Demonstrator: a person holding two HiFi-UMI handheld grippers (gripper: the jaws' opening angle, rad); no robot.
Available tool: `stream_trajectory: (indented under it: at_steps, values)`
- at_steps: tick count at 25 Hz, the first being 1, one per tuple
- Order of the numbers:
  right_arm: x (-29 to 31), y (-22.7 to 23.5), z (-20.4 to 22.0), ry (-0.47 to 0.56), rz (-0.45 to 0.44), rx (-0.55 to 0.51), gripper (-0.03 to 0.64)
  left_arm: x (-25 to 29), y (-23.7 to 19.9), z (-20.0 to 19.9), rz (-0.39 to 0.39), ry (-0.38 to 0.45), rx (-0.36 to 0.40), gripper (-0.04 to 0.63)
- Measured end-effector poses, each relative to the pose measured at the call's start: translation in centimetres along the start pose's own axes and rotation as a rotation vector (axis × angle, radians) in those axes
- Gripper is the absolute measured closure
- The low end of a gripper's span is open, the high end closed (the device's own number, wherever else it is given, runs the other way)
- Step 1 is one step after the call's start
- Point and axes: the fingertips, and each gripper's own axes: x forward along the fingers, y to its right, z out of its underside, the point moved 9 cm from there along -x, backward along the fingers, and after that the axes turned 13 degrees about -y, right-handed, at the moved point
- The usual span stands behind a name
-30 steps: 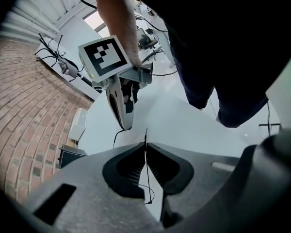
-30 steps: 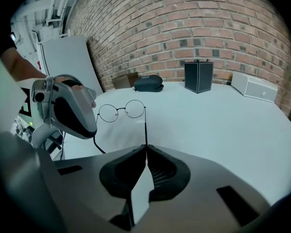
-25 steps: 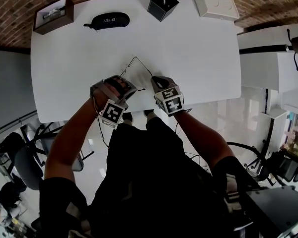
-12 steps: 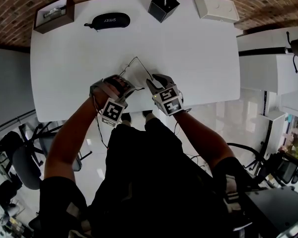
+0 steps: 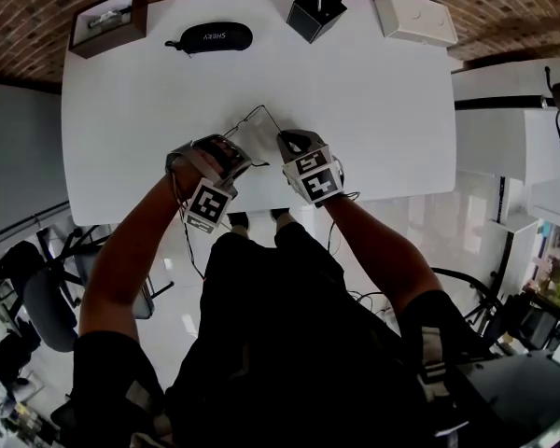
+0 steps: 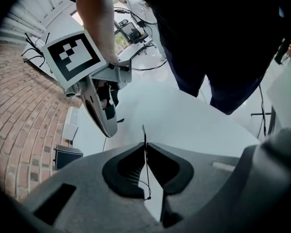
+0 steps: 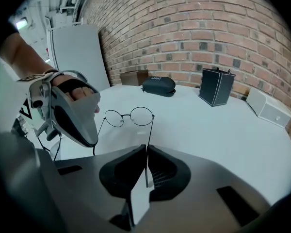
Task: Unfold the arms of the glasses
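Thin black wire glasses (image 7: 131, 116) with round lenses hover over the white table (image 5: 373, 101), lenses pointing away from me, both arms spread back toward the grippers. The left gripper (image 6: 145, 147) is shut on the tip of one arm; in the head view it (image 5: 235, 155) sits at the frame's left side. The right gripper (image 7: 146, 152) has just been closing and pinches the other arm, which runs up to the lens hinge. From the head view it (image 5: 287, 143) is right of the glasses (image 5: 258, 121).
At the table's far edge lie a black glasses case (image 5: 210, 37), a black box (image 5: 317, 12), a white box (image 5: 415, 17) and a brown open box (image 5: 107, 23). The table's near edge runs just under both hands.
The right gripper has shifted slightly away from the near table edge and rolled a little, with the arm still between its jaws. The left gripper has stayed put.
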Motion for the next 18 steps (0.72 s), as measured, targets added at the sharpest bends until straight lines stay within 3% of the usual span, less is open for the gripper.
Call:
stream_trajectory:
  at_steps: [5, 13, 15, 18]
  values:
    - [-0.4, -0.2, 0.2, 0.027, -0.007, 0.124, 0.601, -0.3, -0.1, 0.9, -0.004, -0.002, -0.039, 0.572]
    - [-0.1, -0.5, 0.0, 0.042, 0.003, 0.162, 0.601, -1.2, 0.0, 0.5, -0.004, -0.001, -0.072, 0.572]
    - [0.0, -0.4, 0.0, 0.052, 0.003, 0.181, 0.601, -1.6, -0.2, 0.6, -0.020, -0.002, -0.130, 0.572]
    - [0.3, 0.0, 0.2, 0.062, 0.012, 0.241, 0.601, -2.0, -0.4, 0.6, -0.039, -0.023, -0.302, 0.572]
